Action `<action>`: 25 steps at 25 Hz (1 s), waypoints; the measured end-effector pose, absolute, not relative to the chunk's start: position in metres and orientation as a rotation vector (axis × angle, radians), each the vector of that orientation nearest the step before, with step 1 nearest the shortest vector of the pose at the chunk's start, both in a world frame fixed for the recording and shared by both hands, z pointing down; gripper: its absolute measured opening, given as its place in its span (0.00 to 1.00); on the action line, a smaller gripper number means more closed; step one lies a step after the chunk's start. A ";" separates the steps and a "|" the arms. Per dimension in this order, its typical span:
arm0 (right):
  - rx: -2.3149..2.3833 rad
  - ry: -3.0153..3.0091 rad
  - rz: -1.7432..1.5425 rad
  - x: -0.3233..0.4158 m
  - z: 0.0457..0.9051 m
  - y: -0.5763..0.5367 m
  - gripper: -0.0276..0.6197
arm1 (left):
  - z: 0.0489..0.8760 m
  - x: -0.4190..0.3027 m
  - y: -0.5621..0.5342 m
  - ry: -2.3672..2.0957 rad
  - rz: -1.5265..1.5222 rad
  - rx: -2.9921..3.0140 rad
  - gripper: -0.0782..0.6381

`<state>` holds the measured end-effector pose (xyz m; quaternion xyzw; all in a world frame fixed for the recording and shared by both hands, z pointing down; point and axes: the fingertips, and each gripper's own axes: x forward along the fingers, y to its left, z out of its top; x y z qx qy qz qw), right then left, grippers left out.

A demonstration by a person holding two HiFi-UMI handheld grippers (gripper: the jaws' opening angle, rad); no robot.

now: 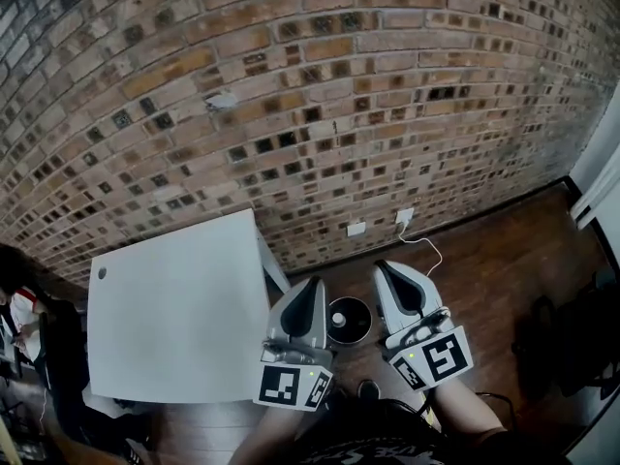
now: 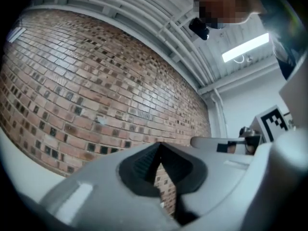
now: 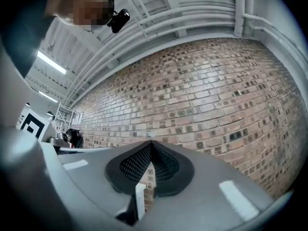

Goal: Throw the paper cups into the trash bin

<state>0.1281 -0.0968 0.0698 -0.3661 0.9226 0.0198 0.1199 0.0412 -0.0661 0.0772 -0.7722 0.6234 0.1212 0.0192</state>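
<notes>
Two pairs of jaws are pressed together at the tips and grip nothing. The left gripper (image 2: 159, 147) and the right gripper (image 3: 150, 145) each show dark ribbed pads (image 3: 135, 162) meeting in a point, with only the brick wall (image 1: 320, 95) visible through the narrow slit beneath.

Both tools are held side by side and close together, near parallel, aimed at the wall and tilted slightly above level. Each gripper view takes in brickwork and the white ceiling beams (image 3: 192, 13) above it. The marker cubes (image 1: 293, 386) sit at the rear of the grippers, nearest the camera. The person's forearms (image 1: 465, 419) enter from the bottom edge of the head view.

Below, the round trash bin (image 1: 349, 320) stands on the wooden floor (image 1: 494, 260). In the head view it shows in the gap between the two grippers, just beside the near corner of the white table (image 1: 174, 308). Its dark rim rings a paler centre, and whether paper cups lie inside cannot be made out.

Past the bin, a white cable (image 1: 426, 245) trails across the floor from a socket (image 1: 404, 216) low on the wall.
</notes>
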 end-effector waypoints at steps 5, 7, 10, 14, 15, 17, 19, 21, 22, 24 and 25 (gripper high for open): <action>-1.062 2.649 0.173 0.131 0.044 -0.078 0.05 | 0.072 0.040 -0.048 1.914 0.350 -2.381 0.12; -1.068 2.645 0.191 0.132 0.045 -0.074 0.05 | 0.075 0.041 -0.045 1.930 0.349 -2.391 0.12; -1.063 2.674 0.172 0.127 0.057 -0.072 0.05 | 0.083 0.042 -0.047 1.965 0.309 -2.387 0.12; -1.066 2.717 0.026 0.124 0.083 -0.083 0.05 | 0.101 0.041 -0.054 2.021 0.239 -2.396 0.12; -1.070 2.721 -0.004 0.125 0.088 -0.086 0.05 | 0.105 0.041 -0.054 2.035 0.230 -2.398 0.12; -1.080 2.727 -0.030 0.126 0.094 -0.090 0.05 | 0.110 0.041 -0.053 2.052 0.217 -2.403 0.12; -1.079 2.733 -0.030 0.125 0.096 -0.089 0.05 | 0.112 0.040 -0.051 2.056 0.207 -2.407 0.12; -1.064 2.748 -0.011 0.120 0.096 -0.086 0.05 | 0.112 0.036 -0.049 2.062 0.205 -2.403 0.12; -1.053 2.756 0.000 0.117 0.095 -0.083 0.05 | 0.111 0.034 -0.047 2.067 0.205 -2.397 0.12; -1.033 2.769 0.023 0.112 0.094 -0.079 0.05 | 0.109 0.028 -0.045 2.077 0.209 -2.382 0.12; -1.027 2.774 0.035 0.110 0.093 -0.078 0.05 | 0.108 0.026 -0.044 2.079 0.211 -2.376 0.12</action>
